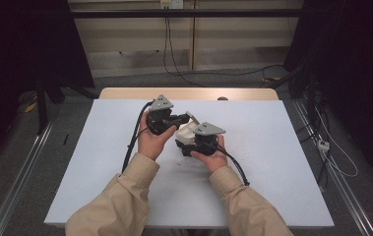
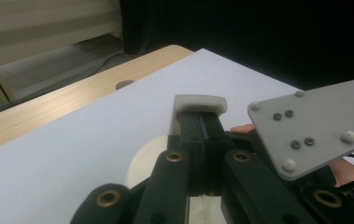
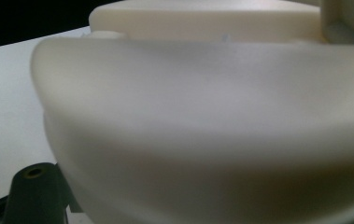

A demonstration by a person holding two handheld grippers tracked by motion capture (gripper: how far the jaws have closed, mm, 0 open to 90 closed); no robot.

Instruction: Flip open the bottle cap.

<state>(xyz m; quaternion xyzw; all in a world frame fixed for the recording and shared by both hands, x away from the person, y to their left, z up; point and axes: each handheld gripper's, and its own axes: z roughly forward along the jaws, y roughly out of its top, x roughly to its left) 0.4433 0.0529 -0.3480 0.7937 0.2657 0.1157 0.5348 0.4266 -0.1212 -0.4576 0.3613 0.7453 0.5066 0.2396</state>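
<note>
Cream plastic, the rounded wall of a white moulded container (image 3: 212, 116), lies closest in the right gripper view, pressed against that gripper's own jaws. Seen from above, the container (image 1: 188, 132) sits at mid-table (image 1: 272, 162) between both hands. Left gripper (image 2: 201, 122) is clenched on its flat tab-like edge; right gripper (image 1: 190, 147) appears clamped on the body's rim. Judged rigid, light and smooth, hence slippery; thin rims and tabs offer the surest hold.
</note>
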